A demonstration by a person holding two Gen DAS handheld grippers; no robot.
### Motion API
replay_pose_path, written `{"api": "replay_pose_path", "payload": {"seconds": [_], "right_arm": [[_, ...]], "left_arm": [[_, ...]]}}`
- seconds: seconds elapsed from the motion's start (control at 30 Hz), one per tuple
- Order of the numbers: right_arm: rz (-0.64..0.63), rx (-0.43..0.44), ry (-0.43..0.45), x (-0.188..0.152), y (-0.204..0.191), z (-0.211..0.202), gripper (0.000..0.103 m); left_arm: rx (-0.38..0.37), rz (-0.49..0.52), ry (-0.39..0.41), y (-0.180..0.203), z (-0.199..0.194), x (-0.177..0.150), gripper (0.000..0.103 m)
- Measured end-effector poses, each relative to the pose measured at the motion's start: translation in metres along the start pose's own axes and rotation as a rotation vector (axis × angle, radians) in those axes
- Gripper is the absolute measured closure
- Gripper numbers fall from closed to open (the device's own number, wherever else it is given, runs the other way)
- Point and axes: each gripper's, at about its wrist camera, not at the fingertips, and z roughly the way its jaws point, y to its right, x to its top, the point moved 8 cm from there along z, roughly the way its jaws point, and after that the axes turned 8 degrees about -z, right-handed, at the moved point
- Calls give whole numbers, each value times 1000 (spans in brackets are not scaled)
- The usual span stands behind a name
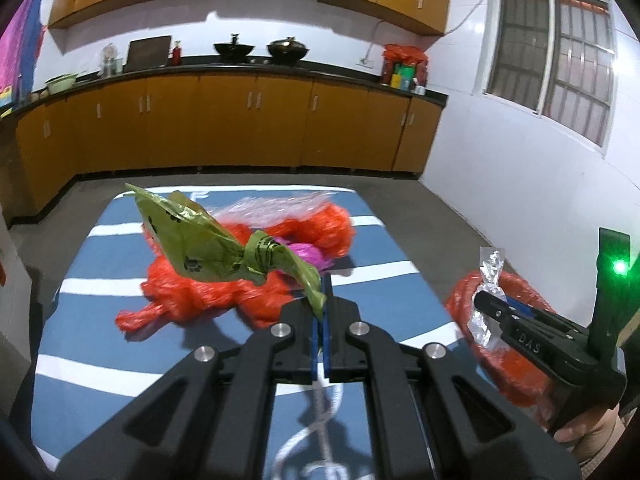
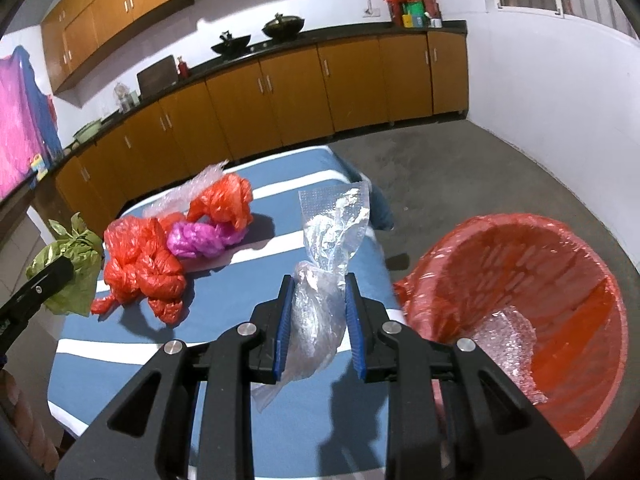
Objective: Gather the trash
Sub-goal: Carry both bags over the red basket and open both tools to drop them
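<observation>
Here, in the left wrist view, the left gripper (image 1: 320, 312) has its jaws pressed together on a thin tail of a crumpled green bag (image 1: 200, 244) printed with dark paw marks; gripped by that twisted end, the light film hangs clear above the blue-and-white striped tabletop (image 1: 80, 292), which should make it easy to carry off. Behind it lie bunched red plastic bags (image 1: 224, 292), a magenta wad (image 1: 308, 254) and some clear bubble wrap (image 1: 272, 208), all soft and wrinkled. At the right edge the right gripper (image 1: 486, 300) shows side-on, holding glinting clear film. In the right wrist view, the right gripper (image 2: 318, 312) pinches a scrunched clear plastic bag (image 2: 320, 280) between partly closed jaws, its embossed top standing up. Just beside the tabletop sits a round red bin (image 2: 580, 264) lined with red film, bubble wrap (image 2: 508, 340) already inside, probably the destination for both pieces.
</observation>
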Motion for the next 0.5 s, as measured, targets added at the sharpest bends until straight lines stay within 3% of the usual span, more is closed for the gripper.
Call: {"api": "replay_pose_path", "payload": {"seconds": [0.27,0.5], "right_arm": [[49,-83,36,-2,52,-31,77],[123,-164,47,-12,113,-52,77]], "left_arm": [[-104,87,-12,61,4,-1,100],[-242,172,-43,129,12,-14,100]]}}
